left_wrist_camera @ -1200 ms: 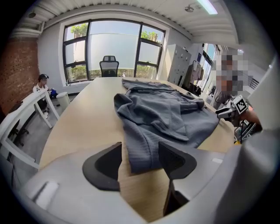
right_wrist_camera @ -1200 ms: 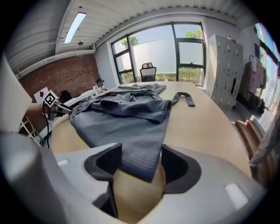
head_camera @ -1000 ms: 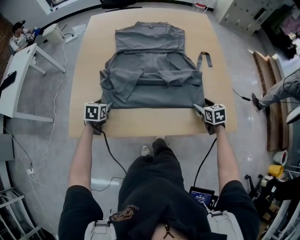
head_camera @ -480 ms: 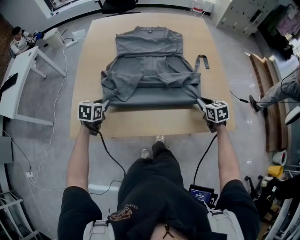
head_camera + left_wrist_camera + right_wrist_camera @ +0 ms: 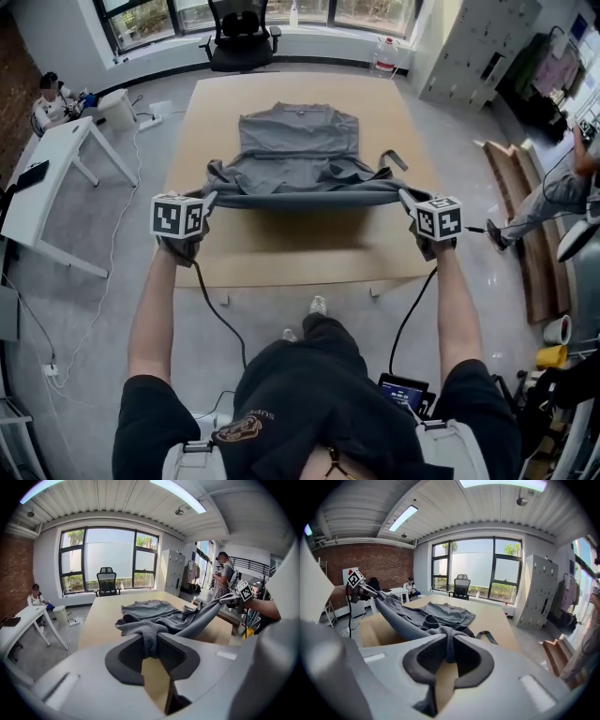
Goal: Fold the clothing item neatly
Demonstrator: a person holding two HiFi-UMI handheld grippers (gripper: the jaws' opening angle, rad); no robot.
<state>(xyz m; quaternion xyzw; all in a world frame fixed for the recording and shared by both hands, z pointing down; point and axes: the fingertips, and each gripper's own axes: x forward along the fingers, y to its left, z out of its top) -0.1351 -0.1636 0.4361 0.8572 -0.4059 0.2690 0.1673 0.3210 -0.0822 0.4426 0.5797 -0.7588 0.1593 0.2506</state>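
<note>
Gripper views are showing left tool (image 5: 151,649) and right tool (image 5: 449,652), just closed, pinching the garment (image 5: 298,142), now lifted off the counter (image 5: 281,255).

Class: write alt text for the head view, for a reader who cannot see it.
A person holds the near edge of a grey garment stretched above a table, the left gripper and right gripper each clamping a corner, their jaws having just closed on the cloth. Its far part lies on the table.
</note>
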